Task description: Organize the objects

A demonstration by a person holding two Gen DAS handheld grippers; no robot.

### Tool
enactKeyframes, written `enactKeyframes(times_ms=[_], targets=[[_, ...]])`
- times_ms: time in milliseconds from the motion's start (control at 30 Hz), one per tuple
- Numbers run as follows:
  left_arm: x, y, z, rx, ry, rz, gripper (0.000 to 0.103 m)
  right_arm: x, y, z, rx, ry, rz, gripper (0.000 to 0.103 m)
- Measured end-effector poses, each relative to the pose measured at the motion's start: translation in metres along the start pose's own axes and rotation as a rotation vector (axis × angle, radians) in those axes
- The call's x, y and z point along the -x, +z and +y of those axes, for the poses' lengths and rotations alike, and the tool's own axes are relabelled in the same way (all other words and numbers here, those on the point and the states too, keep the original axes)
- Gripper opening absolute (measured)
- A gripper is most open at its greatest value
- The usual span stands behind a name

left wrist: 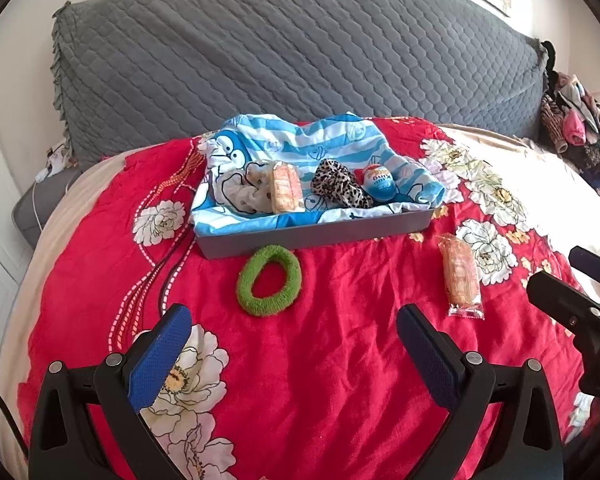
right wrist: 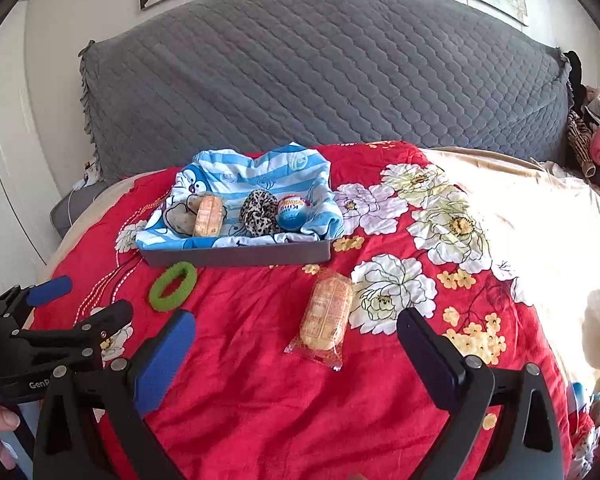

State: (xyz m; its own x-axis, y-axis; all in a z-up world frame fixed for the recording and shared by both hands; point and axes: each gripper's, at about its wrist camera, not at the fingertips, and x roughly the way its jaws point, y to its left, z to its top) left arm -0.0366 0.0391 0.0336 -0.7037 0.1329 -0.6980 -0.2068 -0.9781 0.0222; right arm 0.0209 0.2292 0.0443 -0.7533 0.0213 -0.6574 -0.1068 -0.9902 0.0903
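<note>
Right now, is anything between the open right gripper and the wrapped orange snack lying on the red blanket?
Nothing visible: the right gripper faces the wrapped orange snack directly, with only bare red blanket around it.

- Tray (left wrist: 316, 236) on the bed (left wrist: 340, 360), before the headboard cushion (left wrist: 292, 48).
- In the tray, on a cloth (left wrist: 300, 140), left to right: wrapped cake (left wrist: 286, 192), scrunchie (left wrist: 340, 188), egg (left wrist: 378, 186).
- Before the tray: hair ring (left wrist: 269, 286) at left, second wrapped cake (left wrist: 462, 280) at right.
</note>
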Motion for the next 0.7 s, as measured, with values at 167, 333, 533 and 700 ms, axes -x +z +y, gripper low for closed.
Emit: enactKeyframes(times_ms=[167,333,533,700], targets=[[-0.005,-0.001,0.002,0.008,-0.001,0.005,0.102,-0.006,-0.002,-0.001,-0.003,0.000,0.013,0.101],[-0.010,-0.002,0.002,0.015,0.002,0.003,0.102,-0.010,-0.003,-0.001,-0.008,0.006,0.018,0.101],[-0.019,-0.003,0.002,0.025,0.002,0.015,0.102,-0.018,-0.005,-0.001,-0.005,0.007,0.036,0.101],[-0.031,-0.006,0.003,0.037,0.007,0.031,0.102,-0.027,-0.006,0.001,0.003,0.007,0.054,0.101]])
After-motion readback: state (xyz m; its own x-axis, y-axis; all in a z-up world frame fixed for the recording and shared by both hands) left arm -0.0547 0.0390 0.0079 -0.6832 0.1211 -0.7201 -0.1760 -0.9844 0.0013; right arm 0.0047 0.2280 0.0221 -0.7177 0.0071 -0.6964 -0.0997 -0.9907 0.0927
